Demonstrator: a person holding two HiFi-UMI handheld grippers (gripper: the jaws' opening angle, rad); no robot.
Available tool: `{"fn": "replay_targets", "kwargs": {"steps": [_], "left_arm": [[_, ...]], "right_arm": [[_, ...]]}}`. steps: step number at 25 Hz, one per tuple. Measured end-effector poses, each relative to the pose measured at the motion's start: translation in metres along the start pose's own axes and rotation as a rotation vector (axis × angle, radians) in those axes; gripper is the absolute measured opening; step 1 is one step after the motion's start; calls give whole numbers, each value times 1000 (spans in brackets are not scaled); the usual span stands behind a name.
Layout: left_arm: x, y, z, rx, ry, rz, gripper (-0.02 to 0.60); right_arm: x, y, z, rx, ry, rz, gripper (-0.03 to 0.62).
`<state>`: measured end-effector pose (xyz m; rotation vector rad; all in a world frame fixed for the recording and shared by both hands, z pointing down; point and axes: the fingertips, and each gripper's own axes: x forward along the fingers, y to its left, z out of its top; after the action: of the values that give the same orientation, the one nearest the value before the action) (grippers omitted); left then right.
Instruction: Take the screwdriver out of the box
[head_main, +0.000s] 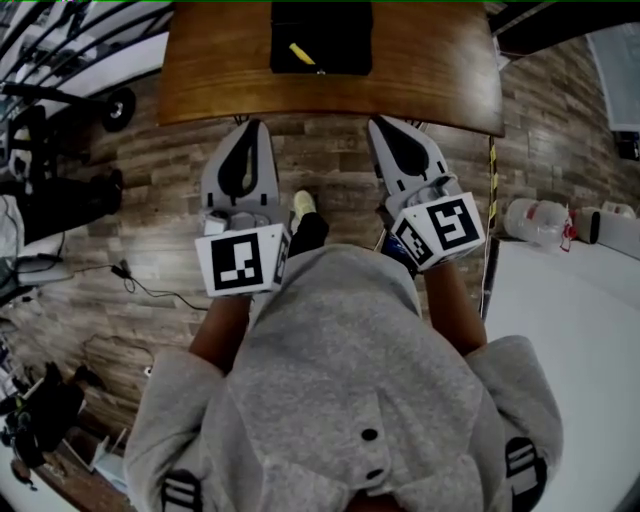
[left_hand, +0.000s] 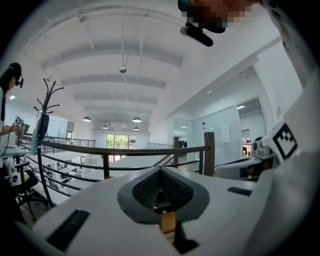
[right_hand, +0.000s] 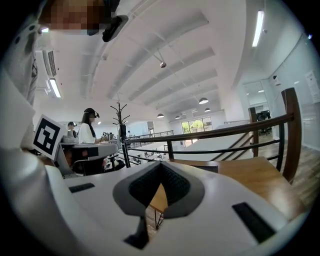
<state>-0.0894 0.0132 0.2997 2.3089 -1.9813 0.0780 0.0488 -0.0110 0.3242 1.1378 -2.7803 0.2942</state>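
A black box (head_main: 321, 38) stands open on the wooden table (head_main: 420, 90) at the top of the head view. Inside it lies a screwdriver with a yellow handle (head_main: 301, 53). My left gripper (head_main: 249, 124) is shut and empty, with its tip just short of the table's near edge, below and left of the box. My right gripper (head_main: 383, 122) is likewise shut on nothing, below and right of the box. In the left gripper view the left gripper (left_hand: 160, 169) points over a railing (left_hand: 125, 149). In the right gripper view the right gripper (right_hand: 161, 164) points at the table (right_hand: 260, 182).
The floor is wood plank, with a cable (head_main: 140, 285) at left and white bottles (head_main: 535, 220) at right. A white surface (head_main: 570, 320) lies to the right. A person (right_hand: 90, 132) sits at a desk beyond a coat stand (right_hand: 121, 125). My shoe (head_main: 303, 203) shows between the grippers.
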Motion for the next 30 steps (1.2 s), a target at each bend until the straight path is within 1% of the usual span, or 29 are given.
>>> {"fn": "replay_targets", "kwargs": {"steps": [4,9,13,16,19,25,30], "left_arm": [[9,18,-4,12,12,5,14],[15,36,-2,5,16,16,14],[18,54,0,-26,15,22,14],[19,64,-2,-26,15,17,14],[18,66,-4,-22,12,13,14],[18,66,-2,-51,-8,0,14],[21,74,0,-55,-7,11,14]], "right_arm": [[20,3,2,-1,0,4,15],[38,7,5,-3,6,5,15],[53,14,9,4,8,9,15],[63,20,10,4,8,9,15],[65,23,9,-1,11,10,15],[67,22,13,5,11,-4,15],[76,25,17,1,11,2,15]]}}
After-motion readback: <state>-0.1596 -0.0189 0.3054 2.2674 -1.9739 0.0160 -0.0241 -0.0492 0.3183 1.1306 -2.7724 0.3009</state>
